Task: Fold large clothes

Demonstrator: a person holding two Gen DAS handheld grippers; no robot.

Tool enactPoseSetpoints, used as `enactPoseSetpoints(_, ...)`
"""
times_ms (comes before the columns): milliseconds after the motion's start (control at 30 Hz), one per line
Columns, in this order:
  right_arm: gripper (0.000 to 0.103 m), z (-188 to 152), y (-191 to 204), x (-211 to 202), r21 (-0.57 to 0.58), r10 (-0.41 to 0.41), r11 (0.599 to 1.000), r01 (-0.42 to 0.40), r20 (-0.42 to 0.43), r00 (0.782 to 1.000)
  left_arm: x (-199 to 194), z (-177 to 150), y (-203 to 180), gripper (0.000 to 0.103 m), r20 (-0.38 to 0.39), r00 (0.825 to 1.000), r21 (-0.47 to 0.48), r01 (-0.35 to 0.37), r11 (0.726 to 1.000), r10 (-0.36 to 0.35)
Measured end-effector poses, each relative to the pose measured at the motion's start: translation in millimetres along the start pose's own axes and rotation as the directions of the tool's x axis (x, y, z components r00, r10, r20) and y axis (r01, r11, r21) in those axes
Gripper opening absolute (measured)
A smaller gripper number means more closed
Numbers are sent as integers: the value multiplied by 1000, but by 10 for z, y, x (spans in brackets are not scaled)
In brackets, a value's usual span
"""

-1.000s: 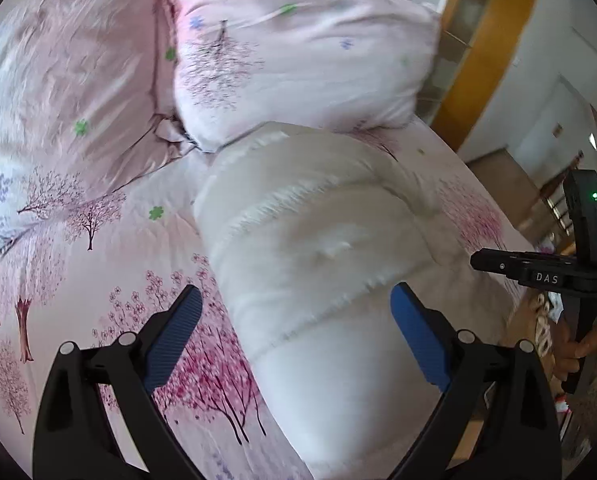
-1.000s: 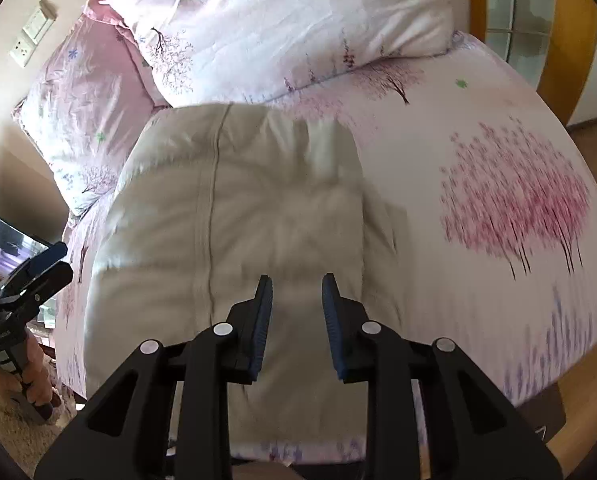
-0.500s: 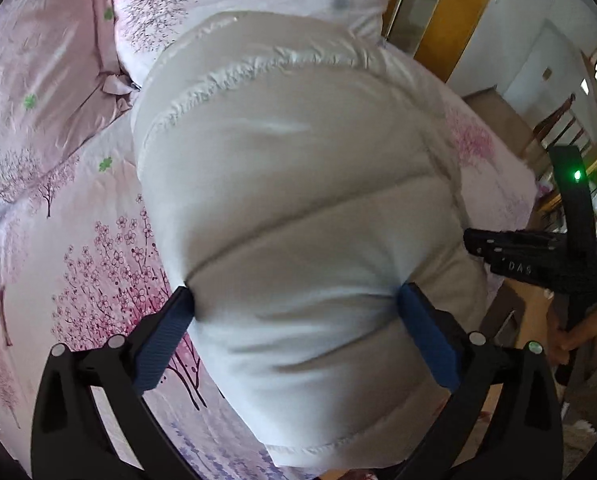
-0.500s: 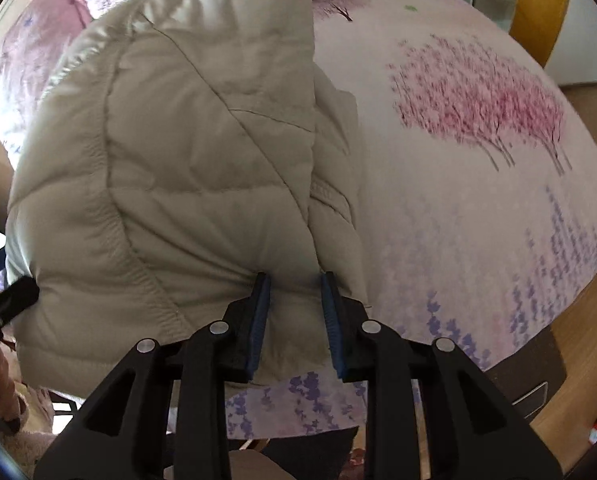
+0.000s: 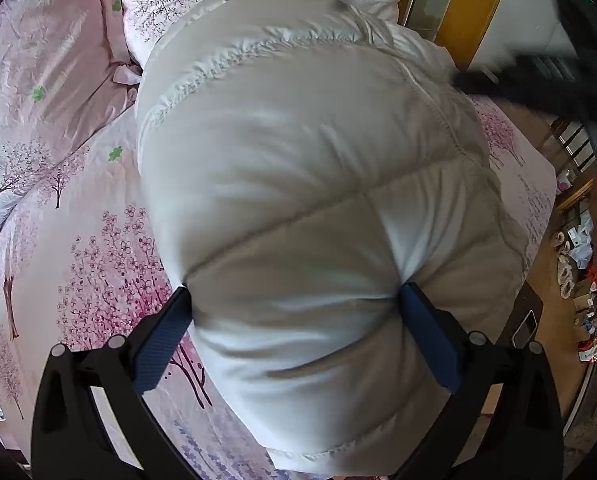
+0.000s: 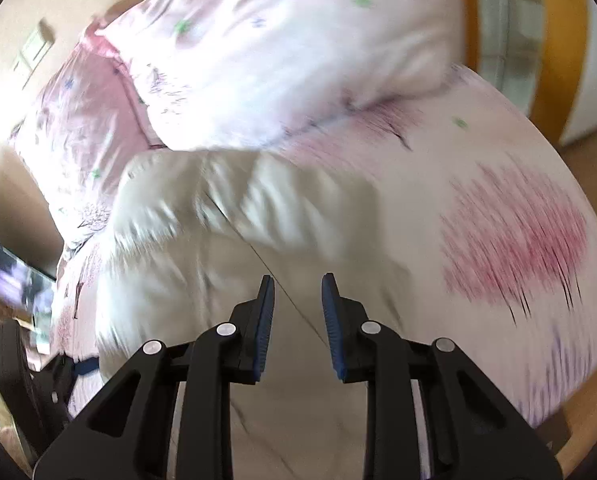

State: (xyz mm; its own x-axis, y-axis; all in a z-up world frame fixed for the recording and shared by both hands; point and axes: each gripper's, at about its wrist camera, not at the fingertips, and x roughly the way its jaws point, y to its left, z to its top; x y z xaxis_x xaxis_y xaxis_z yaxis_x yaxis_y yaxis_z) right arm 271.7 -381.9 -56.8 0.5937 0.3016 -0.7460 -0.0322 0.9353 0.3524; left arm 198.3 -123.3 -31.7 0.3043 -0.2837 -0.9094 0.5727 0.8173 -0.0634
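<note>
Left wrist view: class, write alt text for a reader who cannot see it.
A folded, puffy white quilted jacket fills the view, lying on a pink blossom-print bed. The left hand-held gripper straddles its near end, wide apart, blue pads pressing into both sides.

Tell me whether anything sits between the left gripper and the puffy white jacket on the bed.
Nothing visible does. The left gripper straddles the folded jacket with its jaws wide, both blue pads against the padded fabric at a quilted seam. Only the floral bedsheet lies beside it.
</note>
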Motion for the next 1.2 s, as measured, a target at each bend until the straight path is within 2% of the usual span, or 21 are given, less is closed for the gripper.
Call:
enactPoseSetpoints(100, 27, 237, 245, 230, -83, -43, 996, 41, -22, 999, 1, -9, -8, 101, 6, 1000, -2, -10, 1000, 10)
enactPoseSetpoints(167, 27, 301, 282, 496, -113, -110, 989, 97, -111, 988, -7, -21, -47, 101, 18, 1000, -5, -15, 1000, 15)
enactPoseSetpoints(267, 26, 262, 143, 841, -122, -164, 983, 139, -225, 961, -44, -18, -102, 101, 62, 998, 11, -28, 1000, 27)
enactPoseSetpoints(333, 25, 235, 88, 982, -159, -211, 972, 175, -254, 944, -103, 5, -120, 101, 94, 995, 13, -26, 1000, 25)
enactPoseSetpoints(433, 25, 210, -2, 1075, -142, -219, 972, 185, -283, 934, -333, 38, -51, 99, 145, 989, -40, 17, 999, -11)
enactPoseSetpoints(467, 25, 218, -24, 1079, -136, -213, 974, 181, -289, 933, -445, 37, 5, 99, 186, 983, -59, 6, 998, 5)
enactPoseSetpoints(533, 25, 217, -19, 1092, -142, -215, 974, 179, -297, 930, -509, 48, 92, 99, 213, 976, -79, -37, 996, 53)
enactPoseSetpoints(600, 25, 229, 7, 1083, -159, -224, 970, 183, -297, 928, -439, 63, 188, 100, 190, 980, -94, -44, 995, 61)
enactPoseSetpoints(700, 25, 250, 65, 876, -153, -201, 974, 166, -251, 947, -291, 74, 180, 100, 139, 989, -85, -32, 996, 44)
enactPoseSetpoints(767, 25, 176, 99, 562, -126, -124, 987, 100, -201, 972, -215, 58, 137, 100, 116, 993, -74, -28, 997, 36)
enactPoseSetpoints(833, 25, 34, 133, 261, -113, -75, 992, 56, -166, 983, -177, 35, 146, 101, 105, 994, -86, -4, 996, 13)
enactPoseSetpoints(1000, 25, -346, 124, 23, -99, -61, 994, 46, -162, 985, -105, 12, 121, 101, 88, 996, -82, 7, 997, 0)
enactPoseSetpoints(1033, 25, -450, 85, 104, -90, -90, 993, 73, -200, 976, -88, 11, 114, 101, 88, 996, -79, 8, 997, -1)
enactPoseSetpoints(1100, 24, -511, -19, 307, -57, -82, 996, 71, -232, 969, -80, 23, 100, 101, 88, 996, -75, 32, 997, -25)
enactPoseSetpoints(1200, 24, -558, -190, 469, 29, -1, 1000, 7, -229, 974, -276, 49, 151, 96, 141, 988, -126, 73, 989, -55)
